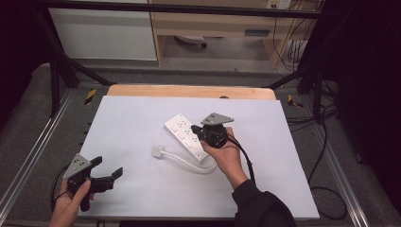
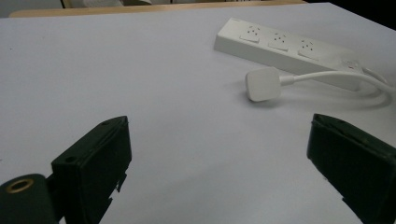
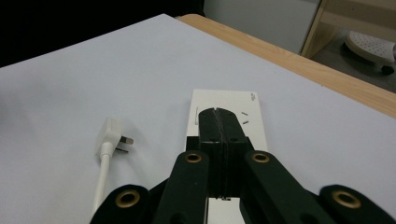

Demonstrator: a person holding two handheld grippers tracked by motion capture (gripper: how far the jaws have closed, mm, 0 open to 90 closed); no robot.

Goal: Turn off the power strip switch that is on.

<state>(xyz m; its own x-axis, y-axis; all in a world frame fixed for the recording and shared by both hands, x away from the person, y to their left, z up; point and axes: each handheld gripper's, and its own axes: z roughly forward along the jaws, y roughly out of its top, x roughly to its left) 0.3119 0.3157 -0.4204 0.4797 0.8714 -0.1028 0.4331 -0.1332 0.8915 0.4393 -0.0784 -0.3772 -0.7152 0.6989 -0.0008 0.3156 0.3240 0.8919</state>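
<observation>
In the high view we see a white power strip lying at a slant near the middle of the frame on a pale lavender surface. Its white cable loops out from the strip's lower right end and runs left to a white plug, which rests on the surface just lower left of the strip, apart from it.

The right gripper sits directly over the strip's lower right half, held by the right hand, which comes up from the bottom of the frame in a dark sleeve. In the right gripper view we find its fingers pressed together with nothing between them, their tips low over the strip's white top; we cannot tell whether they touch it. The plug lies at the lower left of that view, prongs pointing right, and a strip of bare wood edges the surface at the upper right.

The left gripper is at the lower left of the high view, over the surface's near corner, well apart from the strip, with the left hand wrapped around its handle. Its fingers are spread wide and hold nothing. In the left gripper view we see the two black fingers at the bottom corners with bare surface between them, and the strip and plug lie in the upper right of that frame.
</observation>
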